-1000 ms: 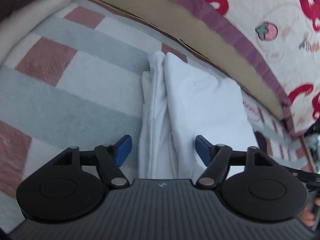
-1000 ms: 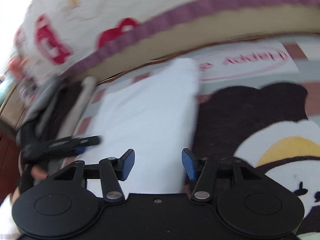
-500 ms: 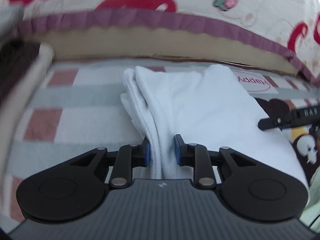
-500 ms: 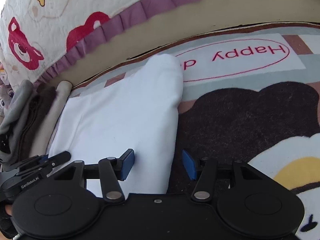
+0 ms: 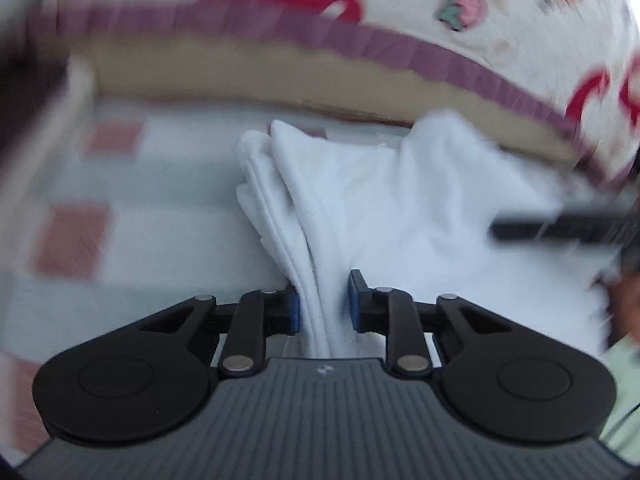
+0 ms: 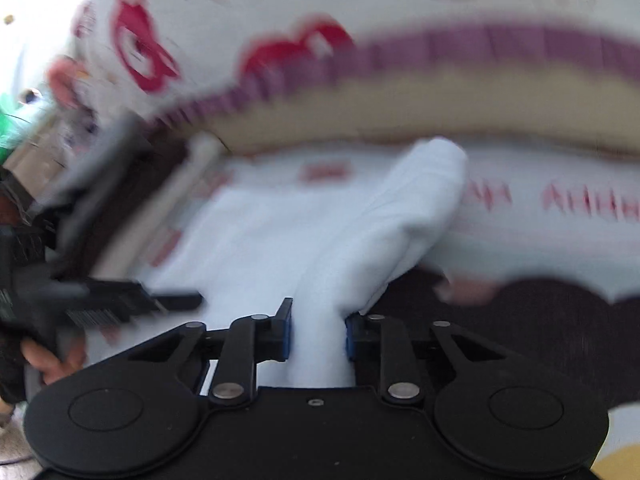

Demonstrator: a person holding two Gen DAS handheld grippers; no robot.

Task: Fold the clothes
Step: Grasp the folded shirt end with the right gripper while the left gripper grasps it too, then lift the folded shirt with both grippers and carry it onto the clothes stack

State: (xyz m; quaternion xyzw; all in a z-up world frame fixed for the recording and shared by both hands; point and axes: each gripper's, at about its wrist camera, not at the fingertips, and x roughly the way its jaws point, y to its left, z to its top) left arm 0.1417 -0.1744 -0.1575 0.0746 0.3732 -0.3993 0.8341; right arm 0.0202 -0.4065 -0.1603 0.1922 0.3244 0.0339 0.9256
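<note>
A folded white garment (image 5: 380,208) lies on a patterned mat, its layered left edge bunched toward me. My left gripper (image 5: 323,306) is shut on that near left edge, cloth pinched between the blue pads. In the right wrist view the same white garment (image 6: 320,240) stretches away, and my right gripper (image 6: 318,330) is shut on its near right corner. The far right corner stands up in a soft hump. Each view shows the other gripper as a blurred black bar: the right one (image 5: 560,226) and the left one (image 6: 132,300).
A checked pink, grey and white mat (image 5: 80,240) covers the floor. A bed edge with a purple frill (image 5: 360,40) and cartoon-print quilt runs along the back. Dark and cream clothes (image 6: 132,200) lie stacked at the left. A dark brown mat figure (image 6: 520,320) lies at the right.
Both views have blurred with motion. The right gripper has gone from open to shut on the garment's near corner. The left stays shut on the left edge, and the cloth is lifting.
</note>
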